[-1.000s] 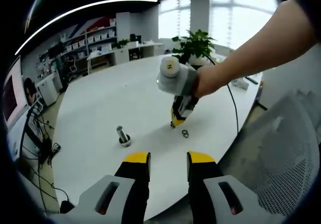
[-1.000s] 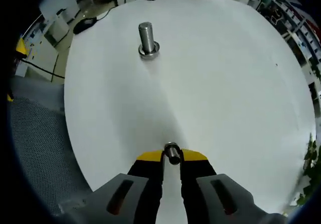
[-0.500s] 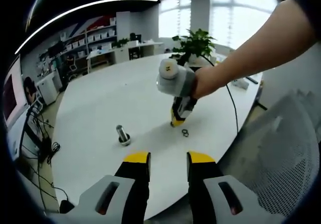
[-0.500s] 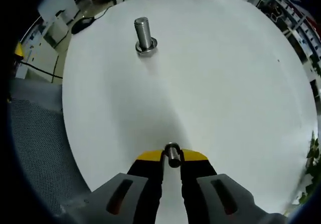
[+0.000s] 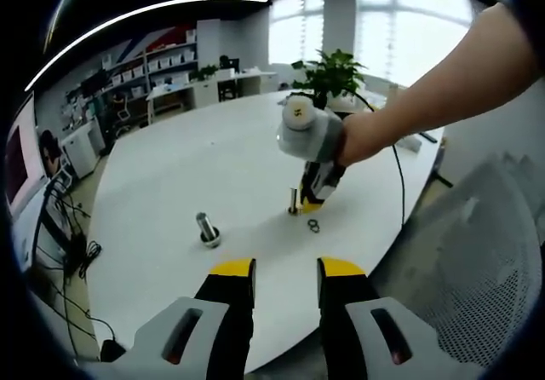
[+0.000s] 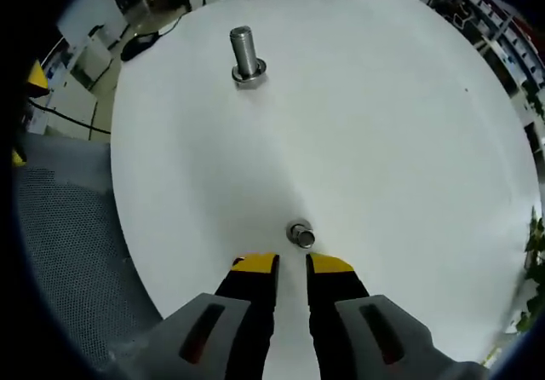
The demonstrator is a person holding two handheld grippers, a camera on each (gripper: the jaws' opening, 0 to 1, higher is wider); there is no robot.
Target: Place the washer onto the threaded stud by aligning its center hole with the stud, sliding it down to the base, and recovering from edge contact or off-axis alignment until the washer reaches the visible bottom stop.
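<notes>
1. Left gripper [image 5: 286,278]: jaws parted, empty. Threaded stud [image 5: 207,229] stands upright ahead-left of its tips.
2. Right gripper [image 6: 291,265]: jaws narrowly apart, gripping nothing. Small upright metal piece [image 6: 300,234] sits just beyond the tips.
3. Washer [image 5: 313,225] lies flat on the table [image 5: 170,184], beside the right gripper's tips, well apart from the stud.

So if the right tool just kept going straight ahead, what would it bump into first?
Probably the small metal piece standing just beyond the right tool's open tips; the threaded stud stands much farther on and off to the left, though depth is hard to judge.

Table [image 6: 383,141]: plain white. Stud [image 6: 244,53]: grey metal. Right gripper [image 6: 292,265]: yellow tips, black jaws, grey body. Chair [image 5: 481,252]: grey perforated mesh. Plant [image 5: 332,73]: green.
</notes>
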